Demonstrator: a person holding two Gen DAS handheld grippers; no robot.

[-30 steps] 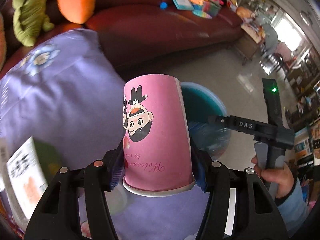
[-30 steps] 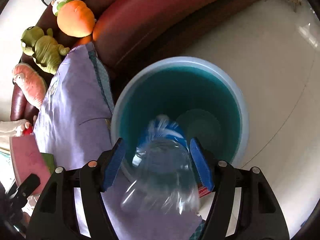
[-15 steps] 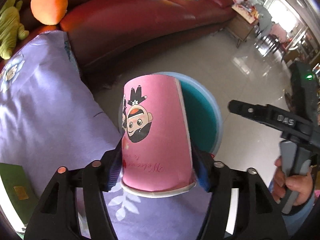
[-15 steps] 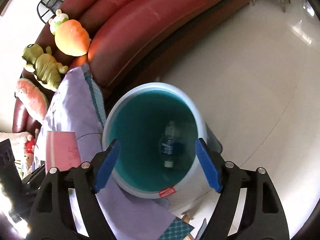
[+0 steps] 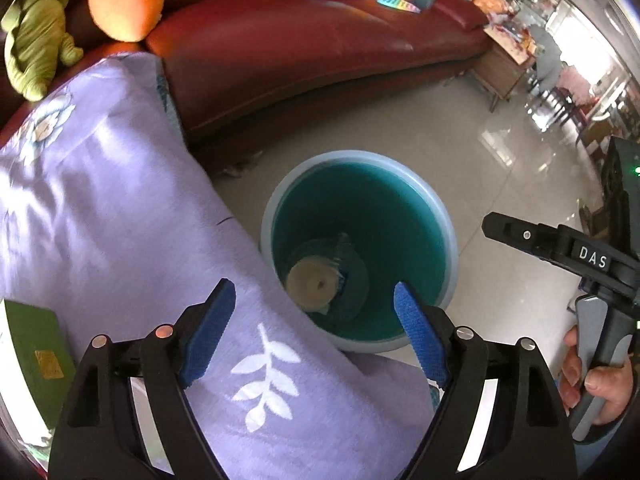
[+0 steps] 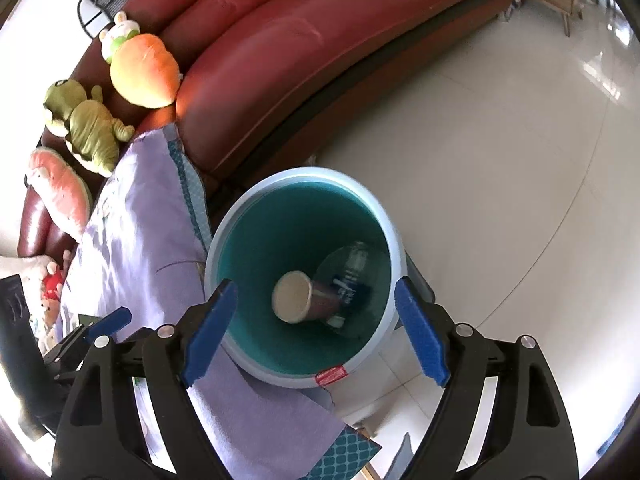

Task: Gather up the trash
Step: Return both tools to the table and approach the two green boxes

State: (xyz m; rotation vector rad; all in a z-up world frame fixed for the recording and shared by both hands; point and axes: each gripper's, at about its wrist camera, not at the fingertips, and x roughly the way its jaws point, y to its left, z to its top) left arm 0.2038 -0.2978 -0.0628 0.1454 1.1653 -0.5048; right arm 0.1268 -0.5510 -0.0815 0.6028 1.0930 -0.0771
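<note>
A round bin with a pale blue rim (image 5: 448,216) and teal inside stands on the floor beside the purple-covered table. It also shows in the right wrist view (image 6: 384,216). The pink paper cup (image 6: 298,298) lies at its bottom, mouth up toward me, next to the clear plastic bottle (image 6: 352,276). In the left wrist view the cup (image 5: 314,284) rests against the bottle (image 5: 352,264). My left gripper (image 5: 314,332) is open and empty above the bin's near edge. My right gripper (image 6: 316,332) is open and empty above the bin.
A purple floral cloth (image 5: 100,208) covers the table on the left, with a green box (image 5: 36,360) on it. A dark red sofa (image 5: 300,44) with plush toys (image 6: 144,68) and books stands behind the bin. Tiled floor (image 6: 500,160) lies to the right.
My left gripper opened and the pink cup dropped into the bin beside the bottle. My right gripper, which let the bottle go a second ago, stays open above the bin.
</note>
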